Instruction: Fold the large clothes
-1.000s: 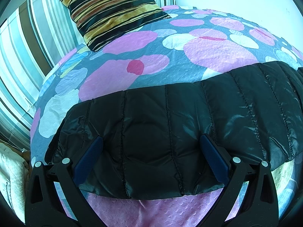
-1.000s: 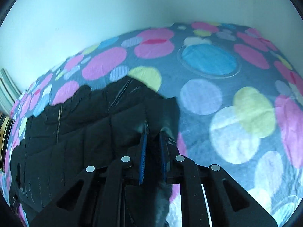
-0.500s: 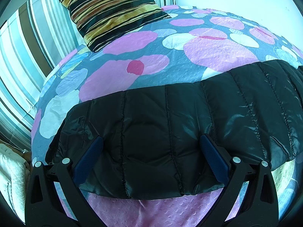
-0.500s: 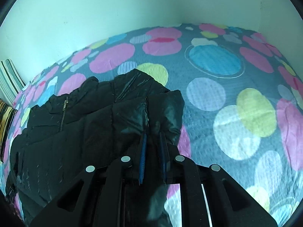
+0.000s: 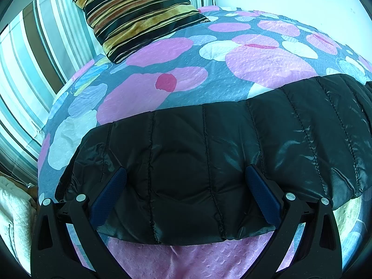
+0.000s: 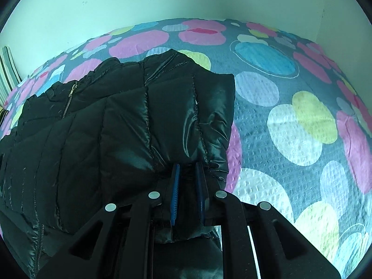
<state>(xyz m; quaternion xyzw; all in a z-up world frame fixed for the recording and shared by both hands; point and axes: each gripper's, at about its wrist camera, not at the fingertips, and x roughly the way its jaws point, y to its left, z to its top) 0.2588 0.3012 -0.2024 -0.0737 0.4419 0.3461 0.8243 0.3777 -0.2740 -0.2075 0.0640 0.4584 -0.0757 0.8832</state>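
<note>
The left tool (image 5: 186, 186) stands wide apart, its two blue pads (image 5: 109, 195) resting on the near edge of the black quilted jacket (image 5: 209, 158), one pad to each side of a puffy panel; nothing is pinched between them. Whether the pads press into the fabric or only lie against it cannot be told.

The right tool (image 6: 187, 176) is drawn nearly together and clamped on a bunched fold of the jacket (image 6: 130, 125); the cloth fills the narrow gap between its blue pads (image 6: 174, 193) and spills below them.

The jacket lies on the bed (image 5: 162, 88), just ahead of both tools. Seen from the left tool, its long axis runs across the view from left to right, with the quilting seams running away from the tool. Seen from the right tool, the jacket spreads ahead and to the left, its zipper (image 6: 69, 97) well to the left of the pads and pointing away, its far edge ruffled.

A striped cushion (image 5: 137, 11) sits far ahead and left of the left tool, against a striped curtain (image 5: 30, 69). No writing or label can be read on the jacket.
</note>
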